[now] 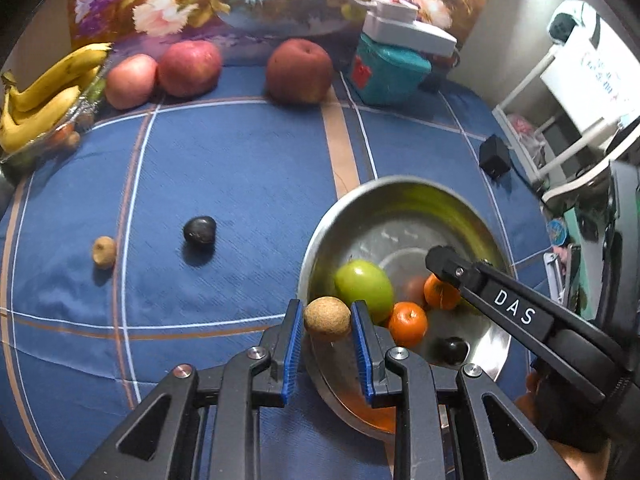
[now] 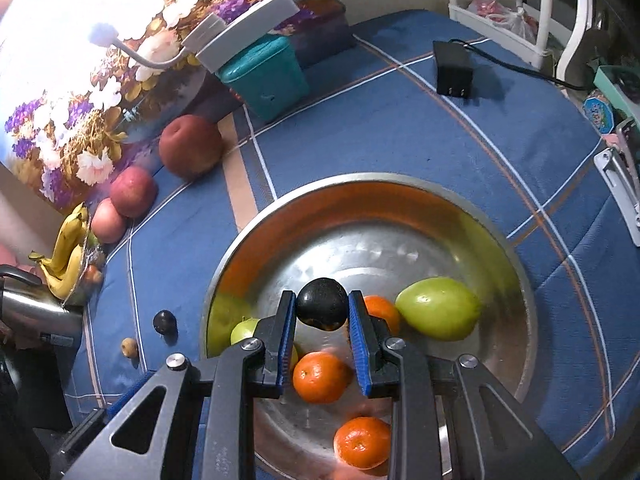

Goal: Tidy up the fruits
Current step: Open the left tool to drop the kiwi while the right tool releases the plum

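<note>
The left hand-held gripper (image 1: 327,318) is clamped on a small brown kiwi (image 1: 327,317) at the near rim of the metal bowl (image 1: 400,184). The right hand-held gripper (image 2: 322,312) pinches a dark plum (image 2: 322,310) above the bowl's inside, where a green apple (image 2: 438,308) and oranges (image 2: 320,376) lie. Another plum (image 1: 199,231) and a second kiwi (image 1: 104,252) sit apart on the blue cloth (image 1: 240,168); red apples (image 1: 190,68) and bananas (image 1: 44,96) line the far edge.

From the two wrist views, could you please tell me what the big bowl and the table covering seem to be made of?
The bowl looks like polished metal, probably stainless steel: its wall mirrors the orange and green fruit. The table covering seems a blue woven or velvety fabric with a soft matte sheen, printed stripes and slight creases.
</note>
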{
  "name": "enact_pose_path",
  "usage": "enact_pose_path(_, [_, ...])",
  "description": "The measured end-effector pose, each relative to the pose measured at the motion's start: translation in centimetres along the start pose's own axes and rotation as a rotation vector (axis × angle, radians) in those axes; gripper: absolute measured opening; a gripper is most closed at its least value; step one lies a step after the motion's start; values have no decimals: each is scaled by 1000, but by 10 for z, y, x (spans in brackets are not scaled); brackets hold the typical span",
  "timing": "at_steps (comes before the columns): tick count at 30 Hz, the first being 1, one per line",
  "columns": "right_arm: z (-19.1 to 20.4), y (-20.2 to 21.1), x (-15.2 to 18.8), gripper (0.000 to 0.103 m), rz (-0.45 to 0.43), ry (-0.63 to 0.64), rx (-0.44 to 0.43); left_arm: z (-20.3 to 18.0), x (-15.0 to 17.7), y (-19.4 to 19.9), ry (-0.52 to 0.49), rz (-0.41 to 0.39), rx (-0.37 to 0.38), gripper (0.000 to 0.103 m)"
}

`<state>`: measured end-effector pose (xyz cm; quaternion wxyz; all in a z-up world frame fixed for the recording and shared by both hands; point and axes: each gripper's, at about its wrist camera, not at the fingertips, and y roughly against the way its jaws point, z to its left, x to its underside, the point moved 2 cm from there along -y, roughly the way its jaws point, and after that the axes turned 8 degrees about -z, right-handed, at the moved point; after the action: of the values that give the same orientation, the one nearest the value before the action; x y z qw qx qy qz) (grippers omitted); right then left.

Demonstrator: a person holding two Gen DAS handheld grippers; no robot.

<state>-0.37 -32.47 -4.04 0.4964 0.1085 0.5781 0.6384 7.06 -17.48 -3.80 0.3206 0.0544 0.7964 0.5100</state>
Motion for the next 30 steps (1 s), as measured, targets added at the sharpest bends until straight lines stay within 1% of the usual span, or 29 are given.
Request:
enact_pose_path(8, [7, -5, 5, 27, 28, 15, -3, -7, 8, -12, -14, 35, -6, 27])
enact_pose_path(16, [8, -6, 4, 29, 33, 19, 4, -10, 9, -15, -6, 47, 11, 28])
enact_pose_path(24, [8, 0, 1, 30, 24, 33, 11, -8, 7, -12, -2, 43, 8, 31])
enact_pose_path(30, [9, 4, 0, 30, 28, 40, 29, 3, 4, -6, 24, 22, -13, 33])
